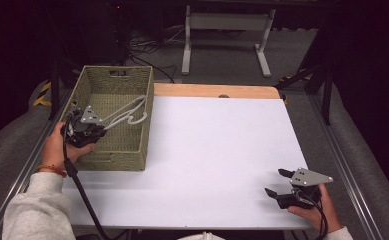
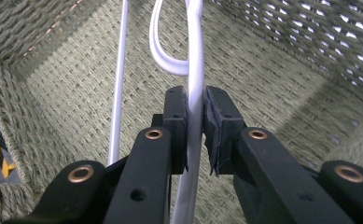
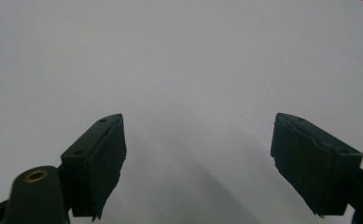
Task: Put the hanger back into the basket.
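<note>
A white plastic hanger [image 1: 129,112] lies tilted inside the green woven basket [image 1: 114,161] at the table's left side. My left gripper [image 1: 103,130] reaches over the basket's left wall and is shut on the hanger. In the left gripper view the pads pinch the hanger's white bar [image 2: 195,70] at the left gripper [image 2: 195,100], with the hook curling above and the basket's weave [image 2: 286,56] behind. My right gripper [image 1: 277,182] hovers near the front right of the white table top [image 1: 217,150]. Its jaws stand wide open at the right gripper [image 3: 198,140], with nothing between them.
A wooden strip [image 1: 217,90] runs along the table's far edge. Metal rails [image 1: 349,180] flank both sides. A white stand [image 1: 227,30] and cables sit on the floor beyond. Yellow-black tape [image 1: 42,95] marks the floor left of the basket.
</note>
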